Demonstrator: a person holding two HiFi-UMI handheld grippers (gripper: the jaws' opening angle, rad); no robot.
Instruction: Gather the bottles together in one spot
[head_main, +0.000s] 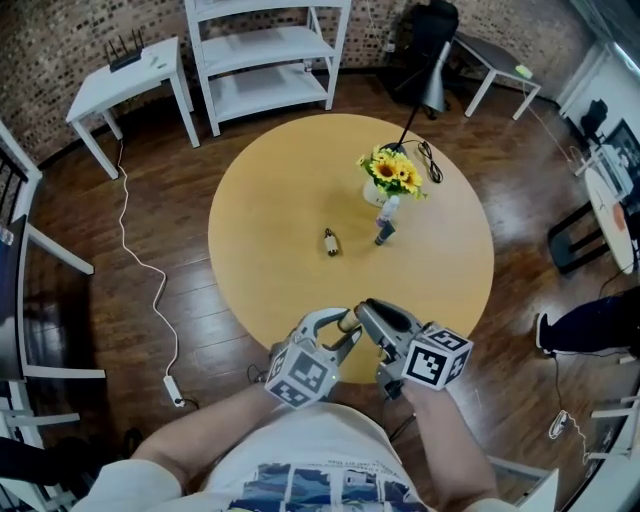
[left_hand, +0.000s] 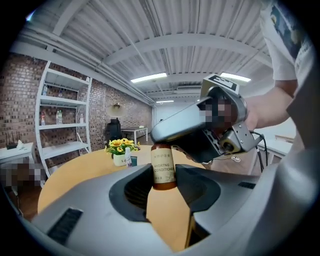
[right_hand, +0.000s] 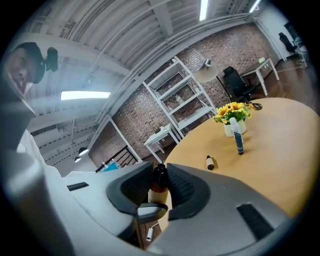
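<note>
Label print (left_hand: 163, 169) shows only where left tongs (left_hand: 164, 179) grip the amber bottle (left_hand: 164, 185); right tongs (right_hand: 160, 184) clamp its cap (right_hand: 160, 172).

A white T-shirt (head_main: 312, 462) with a blue print fills the lower frame, and the grey left gripper (head_main: 340, 326) and right gripper (head_main: 369, 313) each carry a black-and-white marker cube (head_main: 300, 375).

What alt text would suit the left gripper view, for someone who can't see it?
A small brown bottle with a cream label is held between the grey jaws of the left gripper, while the right gripper clamps its top. Behind, yellow flowers stand on a wooden table.
</note>
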